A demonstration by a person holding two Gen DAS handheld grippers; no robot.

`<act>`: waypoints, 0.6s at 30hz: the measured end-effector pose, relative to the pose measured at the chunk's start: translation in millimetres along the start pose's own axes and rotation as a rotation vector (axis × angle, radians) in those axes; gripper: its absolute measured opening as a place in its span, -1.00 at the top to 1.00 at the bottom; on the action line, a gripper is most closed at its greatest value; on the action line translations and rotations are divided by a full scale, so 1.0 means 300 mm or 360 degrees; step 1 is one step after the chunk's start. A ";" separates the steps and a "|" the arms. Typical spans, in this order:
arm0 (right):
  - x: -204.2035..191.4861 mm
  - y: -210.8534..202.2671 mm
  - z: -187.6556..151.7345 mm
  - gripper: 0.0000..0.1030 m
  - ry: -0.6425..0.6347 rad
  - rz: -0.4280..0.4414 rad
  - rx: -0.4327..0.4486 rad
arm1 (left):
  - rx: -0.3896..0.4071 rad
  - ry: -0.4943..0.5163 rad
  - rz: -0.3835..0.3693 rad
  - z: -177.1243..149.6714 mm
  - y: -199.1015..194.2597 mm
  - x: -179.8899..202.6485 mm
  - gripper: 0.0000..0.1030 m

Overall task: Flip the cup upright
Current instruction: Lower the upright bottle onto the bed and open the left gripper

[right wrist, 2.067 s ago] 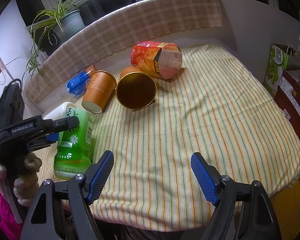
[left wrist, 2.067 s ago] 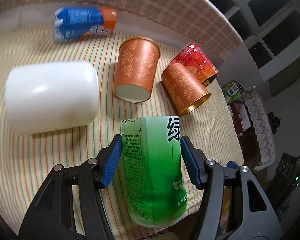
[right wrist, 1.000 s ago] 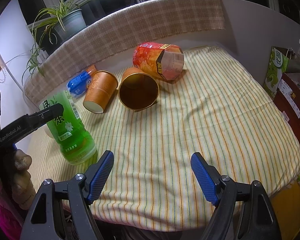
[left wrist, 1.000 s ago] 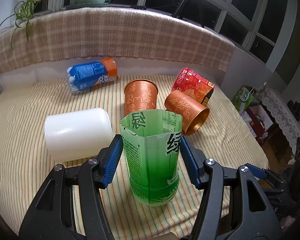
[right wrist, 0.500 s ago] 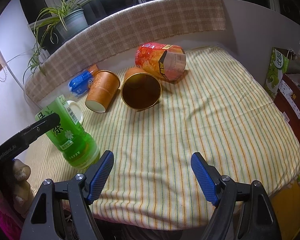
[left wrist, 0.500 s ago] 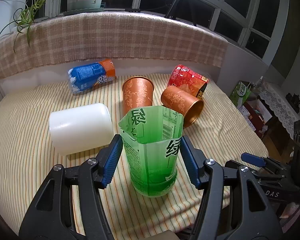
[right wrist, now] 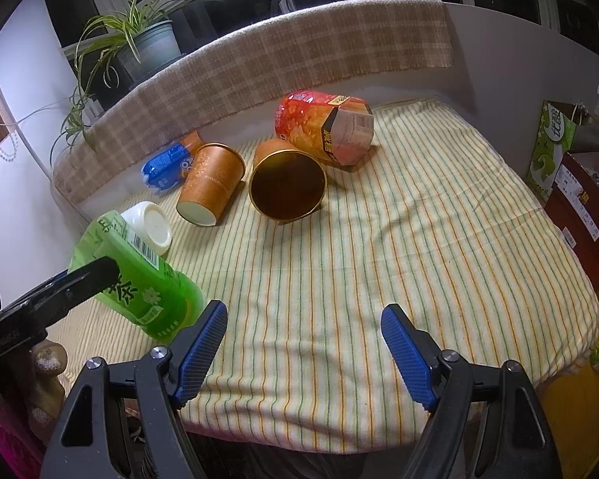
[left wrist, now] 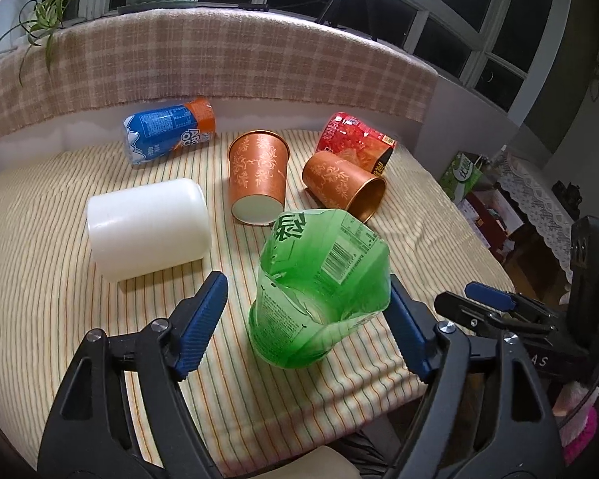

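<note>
A green cut-off bottle cup point(left wrist: 319, 291) stands on its base, open end up and leaning a little, on the striped cloth point(left wrist: 40, 279) near the front edge. My left gripper point(left wrist: 307, 319) is open with its blue pads on either side of the cup, apart from it. The cup also shows in the right wrist view point(right wrist: 139, 279), with a left finger across it. My right gripper point(right wrist: 303, 347) is open and empty over the cloth's front edge.
Lying on their sides are a white cup point(left wrist: 147, 227), two orange paper cups point(left wrist: 257, 175) point(left wrist: 341, 185), a red snack cup point(left wrist: 355, 137) and a blue can point(left wrist: 167, 133). A checked backrest point(left wrist: 219, 60) runs behind. Boxes point(right wrist: 579, 191) stand off the right edge.
The green cup went from lying flat in my shut left gripper to standing on its base. The left gripper has now opened and let go of it. The right gripper stayed still.
</note>
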State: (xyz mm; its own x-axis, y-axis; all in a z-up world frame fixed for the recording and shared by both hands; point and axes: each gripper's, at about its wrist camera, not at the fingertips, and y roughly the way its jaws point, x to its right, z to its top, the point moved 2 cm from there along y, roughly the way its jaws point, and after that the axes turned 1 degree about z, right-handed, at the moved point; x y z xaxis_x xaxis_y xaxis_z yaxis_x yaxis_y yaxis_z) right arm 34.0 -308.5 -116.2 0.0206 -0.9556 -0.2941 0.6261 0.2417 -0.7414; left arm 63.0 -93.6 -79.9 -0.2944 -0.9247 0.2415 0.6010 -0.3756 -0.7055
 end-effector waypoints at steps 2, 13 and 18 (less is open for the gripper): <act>-0.003 -0.006 0.002 -0.59 -0.0007 -0.0006 0.0013 | 0.0002 0.0000 -0.0004 -0.006 -0.013 -0.003 -0.57; -0.058 -0.064 0.020 -0.65 -0.0115 -0.0082 0.0151 | 0.0084 0.0018 0.0037 -0.042 -0.115 -0.019 -0.57; -0.082 -0.100 0.028 -0.72 -0.0157 -0.0117 0.0229 | 0.0199 -0.0006 0.0105 -0.060 -0.205 -0.042 -0.67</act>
State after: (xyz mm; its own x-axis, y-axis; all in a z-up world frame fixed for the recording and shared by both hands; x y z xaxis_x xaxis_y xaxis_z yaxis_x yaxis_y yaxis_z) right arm 21.1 -293.6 -81.7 0.0423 -0.9834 -0.1764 0.7336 0.1504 -0.6628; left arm 16.5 -57.9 -51.5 -0.2485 -0.9477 0.2003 0.7070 -0.3188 -0.6313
